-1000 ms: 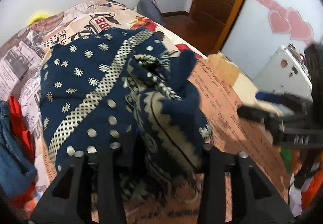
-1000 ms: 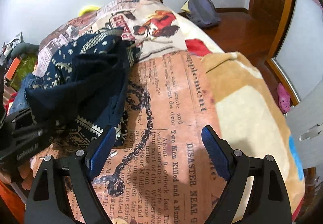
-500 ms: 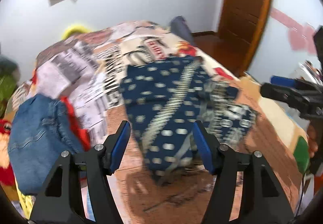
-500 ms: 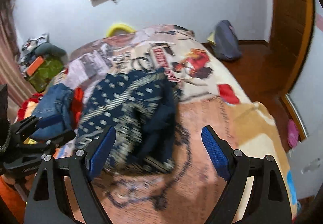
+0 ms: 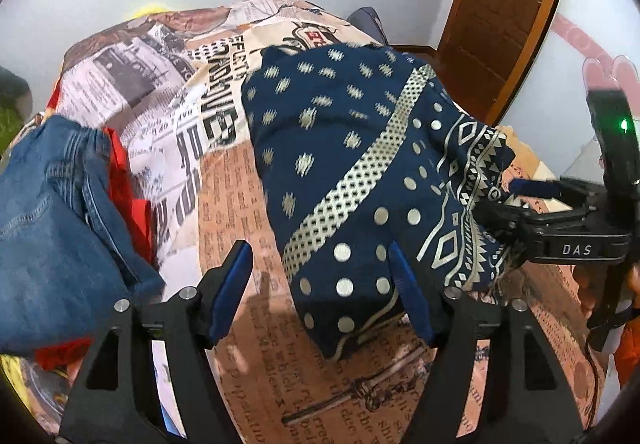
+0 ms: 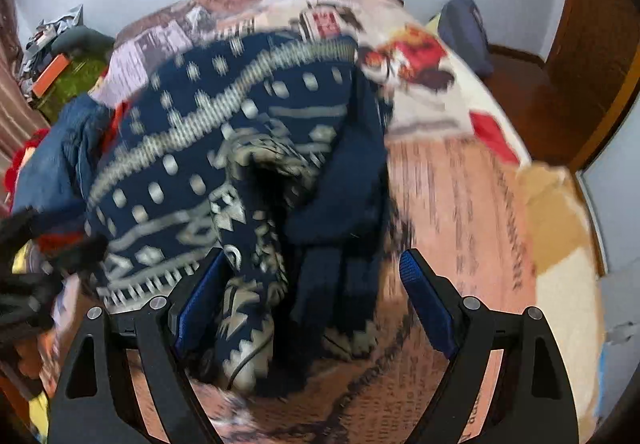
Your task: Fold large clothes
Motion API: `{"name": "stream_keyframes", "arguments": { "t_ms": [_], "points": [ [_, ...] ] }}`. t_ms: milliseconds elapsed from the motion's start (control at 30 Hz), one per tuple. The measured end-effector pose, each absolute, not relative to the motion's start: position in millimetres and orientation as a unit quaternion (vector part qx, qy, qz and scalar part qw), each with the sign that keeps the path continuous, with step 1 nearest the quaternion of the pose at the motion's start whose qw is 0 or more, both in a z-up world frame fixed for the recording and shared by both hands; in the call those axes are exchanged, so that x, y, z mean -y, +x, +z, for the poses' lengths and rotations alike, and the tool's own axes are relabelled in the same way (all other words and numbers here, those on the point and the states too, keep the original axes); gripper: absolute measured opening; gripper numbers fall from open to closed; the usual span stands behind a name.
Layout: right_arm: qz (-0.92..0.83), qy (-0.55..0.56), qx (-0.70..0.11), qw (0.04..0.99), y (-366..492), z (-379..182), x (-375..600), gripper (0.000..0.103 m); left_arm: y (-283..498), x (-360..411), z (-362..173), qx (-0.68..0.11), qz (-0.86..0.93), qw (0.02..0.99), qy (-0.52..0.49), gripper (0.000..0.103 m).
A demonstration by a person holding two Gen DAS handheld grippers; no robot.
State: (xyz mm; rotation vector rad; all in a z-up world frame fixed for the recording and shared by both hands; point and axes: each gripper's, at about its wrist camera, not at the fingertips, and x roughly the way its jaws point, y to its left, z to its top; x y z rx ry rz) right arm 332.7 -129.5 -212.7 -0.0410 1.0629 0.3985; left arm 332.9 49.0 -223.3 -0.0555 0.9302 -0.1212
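The left gripper (image 5: 320,284) stands open, its jaws having just been widening, and nothing is pinched: the near corner of the navy cloth (image 5: 360,147) lies on the bed between the blue pads (image 5: 232,284) without their pressing on it. The right gripper (image 6: 310,308) is also open, wide, straddling the rumpled, thicker side of the cloth (image 6: 240,147), where loose folds bunch up under it; that view is blurred, so finer detail there is uncertain. In the left view the right gripper (image 5: 520,199) shows at the cloth's far edge.

The cloth sits on the printed bedspread (image 5: 248,344), partly folded, flat on the left side and heaped on the right. Jeans (image 5: 48,219) and a red garment (image 5: 132,179) lie just beside it at the left.

To do this step well, I would judge that each gripper should take 1 clean edge, not a bundle: the left on the flat near corner, the right on a single hem pulled clear of the heap. Pinch low, lift evenly with both, and keep the fold away from the jeans so nothing else gets dragged in.
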Motion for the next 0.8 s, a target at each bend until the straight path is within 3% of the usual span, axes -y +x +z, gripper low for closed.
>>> {"name": "stream_keyframes", "arguments": {
  "t_ms": [233,467,800],
  "points": [
    [0.171,0.006,-0.509,0.844,313.0,-211.3,162.9,0.089,316.3,-48.8,-232.0,-0.454,-0.032,0.89,-0.025,0.071],
    [0.18,-0.01,-0.484,0.856,300.6,-179.5,160.2,0.091,301.0,-62.2,-201.4,-0.415,0.02,0.91,-0.006,0.07],
    [0.231,0.051,-0.457,0.857,331.4,-155.3,132.6,0.093,341.0,-81.3,-181.7,-0.417,0.022,0.908,-0.03,0.071]
  ]
}}
